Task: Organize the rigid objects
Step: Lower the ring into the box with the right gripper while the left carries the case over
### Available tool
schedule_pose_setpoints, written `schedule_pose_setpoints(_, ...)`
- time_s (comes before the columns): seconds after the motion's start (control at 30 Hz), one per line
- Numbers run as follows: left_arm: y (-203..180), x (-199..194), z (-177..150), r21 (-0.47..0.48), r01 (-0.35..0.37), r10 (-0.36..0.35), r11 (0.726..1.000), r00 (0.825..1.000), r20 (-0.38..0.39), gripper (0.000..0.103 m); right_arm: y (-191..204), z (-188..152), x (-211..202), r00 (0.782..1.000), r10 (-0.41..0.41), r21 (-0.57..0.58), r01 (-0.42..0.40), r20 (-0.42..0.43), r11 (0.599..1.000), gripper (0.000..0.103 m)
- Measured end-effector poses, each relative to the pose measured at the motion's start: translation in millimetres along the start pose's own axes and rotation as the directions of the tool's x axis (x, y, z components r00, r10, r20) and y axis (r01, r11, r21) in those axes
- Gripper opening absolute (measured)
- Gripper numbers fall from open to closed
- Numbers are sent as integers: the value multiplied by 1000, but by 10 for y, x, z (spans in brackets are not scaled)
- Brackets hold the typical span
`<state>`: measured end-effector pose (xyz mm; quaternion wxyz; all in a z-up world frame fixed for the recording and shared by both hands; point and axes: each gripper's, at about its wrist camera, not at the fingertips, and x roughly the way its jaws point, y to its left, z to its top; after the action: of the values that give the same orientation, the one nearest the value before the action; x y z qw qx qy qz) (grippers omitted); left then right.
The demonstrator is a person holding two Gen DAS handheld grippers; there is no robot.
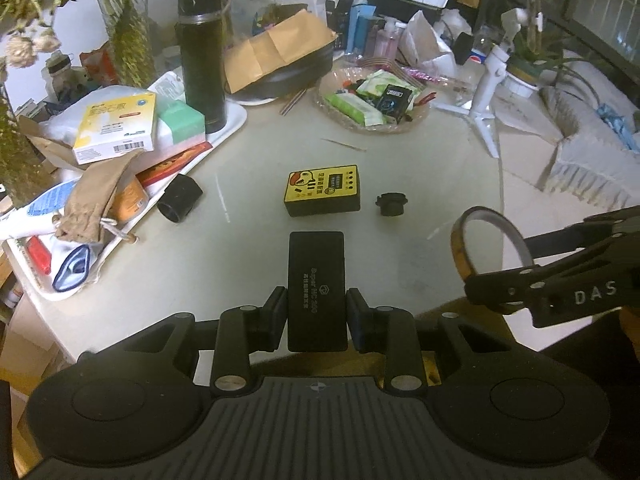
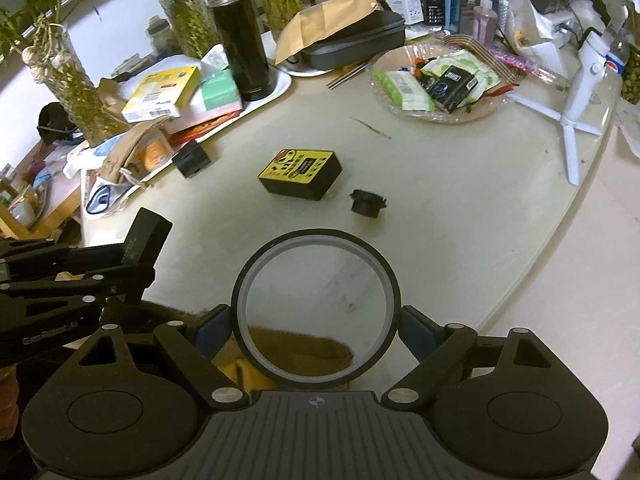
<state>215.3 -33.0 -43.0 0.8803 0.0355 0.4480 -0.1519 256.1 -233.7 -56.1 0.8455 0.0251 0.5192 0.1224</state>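
Note:
My left gripper (image 1: 317,322) is shut on a flat black box (image 1: 317,280) with white lettering, held above the near table edge; the box also shows in the right wrist view (image 2: 145,238). My right gripper (image 2: 316,330) is shut on a tape ring (image 2: 280,258), also seen at the right of the left wrist view (image 1: 460,248). On the table ahead lie a yellow-topped black box (image 1: 324,190) (image 2: 300,174), a small black round part (image 1: 391,203) (image 2: 367,203) and a black cube-like part (image 1: 180,198) (image 2: 192,158).
A white tray (image 1: 236,120) at left holds boxes, a pouch and a tall black flask (image 1: 200,56). A shallow dish of packets (image 1: 372,100) and a white tripod (image 1: 486,92) stand at the back. The table's curved edge (image 2: 560,240) runs along the right.

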Motion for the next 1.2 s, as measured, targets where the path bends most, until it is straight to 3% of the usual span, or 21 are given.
schedule_pose_setpoints(0.8,43,-266,-542,-2,-12,12,1000,998,-56,31,200,-427,-54,993,89,-18,-90,-77,996,90)
schedule_pose_setpoints(1.2,60,-288,-628,-9,-14,13,1000,998,-67,31,313,-467,-7,989,105,-47,-110,-102,993,90)
